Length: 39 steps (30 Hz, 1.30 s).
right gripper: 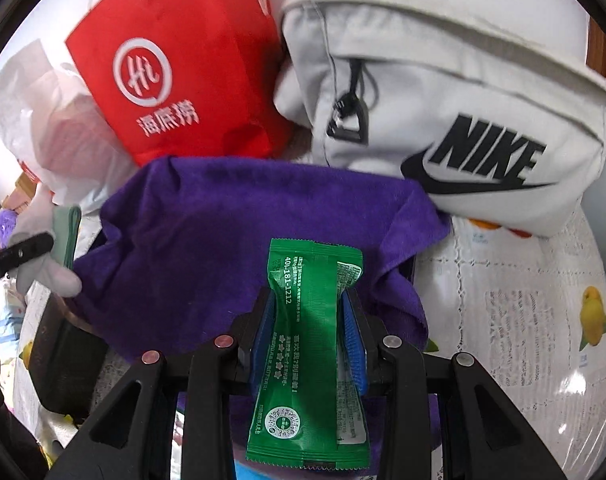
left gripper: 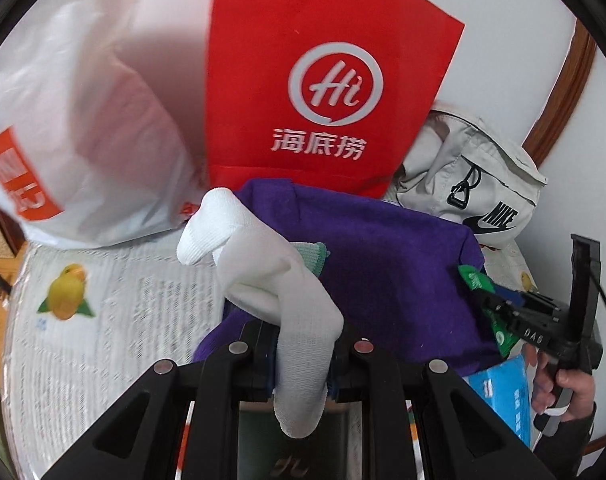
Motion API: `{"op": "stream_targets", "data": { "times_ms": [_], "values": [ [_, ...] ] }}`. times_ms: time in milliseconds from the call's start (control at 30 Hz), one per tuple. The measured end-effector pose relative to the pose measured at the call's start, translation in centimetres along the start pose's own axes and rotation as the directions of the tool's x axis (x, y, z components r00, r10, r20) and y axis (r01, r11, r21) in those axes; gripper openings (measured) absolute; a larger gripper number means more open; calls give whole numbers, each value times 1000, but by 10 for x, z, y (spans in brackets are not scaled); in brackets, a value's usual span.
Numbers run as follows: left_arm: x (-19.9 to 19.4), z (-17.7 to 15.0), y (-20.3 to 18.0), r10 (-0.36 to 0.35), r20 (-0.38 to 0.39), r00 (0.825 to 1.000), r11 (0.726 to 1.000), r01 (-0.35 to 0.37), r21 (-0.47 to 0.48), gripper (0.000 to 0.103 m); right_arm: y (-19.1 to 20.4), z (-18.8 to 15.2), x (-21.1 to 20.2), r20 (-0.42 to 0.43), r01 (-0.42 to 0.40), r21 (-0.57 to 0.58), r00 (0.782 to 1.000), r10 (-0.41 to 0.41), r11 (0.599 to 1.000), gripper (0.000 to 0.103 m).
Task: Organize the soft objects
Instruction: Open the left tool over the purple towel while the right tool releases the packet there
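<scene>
My left gripper [left gripper: 303, 344] is shut on a white sock with a green cuff [left gripper: 271, 280], which sticks up over a purple cloth [left gripper: 383, 264]. My right gripper [right gripper: 309, 316] is shut on a green sachet [right gripper: 309, 344], pinched at its waist between blue pads [right gripper: 353, 344]. The same purple cloth [right gripper: 231, 240] lies spread just beyond it. In the left wrist view the right gripper [left gripper: 499, 308] shows at the cloth's right edge, with the sachet [left gripper: 477, 280] in it and a hand [left gripper: 567, 388] on its handle. The sock [right gripper: 63, 248] and the left gripper's finger [right gripper: 19, 256] appear at the left of the right wrist view.
A red bag with a white logo [left gripper: 323, 80] stands behind the cloth, a white plastic bag [left gripper: 83, 140] to its left, a grey Nike bag [right gripper: 443, 100] to its right. The tablecloth [right gripper: 523, 300] has printed text and yellow birds. A light blue packet [left gripper: 503, 396] lies under the cloth's right side.
</scene>
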<state>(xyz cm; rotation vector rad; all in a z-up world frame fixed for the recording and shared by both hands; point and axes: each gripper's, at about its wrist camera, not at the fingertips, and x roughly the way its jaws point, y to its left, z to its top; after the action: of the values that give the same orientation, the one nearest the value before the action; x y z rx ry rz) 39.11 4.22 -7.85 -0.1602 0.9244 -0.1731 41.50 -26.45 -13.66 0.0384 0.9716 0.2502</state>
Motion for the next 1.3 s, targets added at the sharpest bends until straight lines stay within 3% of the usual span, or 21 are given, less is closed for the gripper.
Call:
{"op": "stream_targets", "data": {
  "times_ms": [100,167,267,767,833,867,900,967,1300],
  "values": [
    [15,10,-7,-6,-16,1000,1000,6,14,18,-2,0,3,-1,13,-4,1000,-13,1000,38],
    [28,17,-11,-8,-34,999,1000,9,19,18,-2,-1,3,-6,19,-6,1000,-19,1000,49],
    [47,25,-17,-13,-60,998,1000,14,23,18,-3,-1,2,2,2,-3,1000,-2,1000,57],
    [103,46,-34,-28,-148,989,1000,30,5,18,3,-12,-43,49,3,-32,999,-1,999,58],
    [105,47,-35,-19,-150,989,1000,21,11,21,1,-15,-48,51,5,-24,999,-3,1000,58],
    [108,47,-37,-9,-157,988,1000,12,18,34,2,-16,-49,48,8,-21,999,-7,1000,58],
    [109,47,-38,8,-169,986,1000,-4,25,53,2,-19,-51,46,11,-18,999,-10,1000,58],
    [108,46,-40,26,-157,987,999,-21,30,66,1,-25,-56,44,11,-13,999,-10,1000,58],
    [67,30,-36,122,-120,985,991,-115,65,69,9,-42,-72,40,-4,-3,999,4,1000,58]
  ]
}}
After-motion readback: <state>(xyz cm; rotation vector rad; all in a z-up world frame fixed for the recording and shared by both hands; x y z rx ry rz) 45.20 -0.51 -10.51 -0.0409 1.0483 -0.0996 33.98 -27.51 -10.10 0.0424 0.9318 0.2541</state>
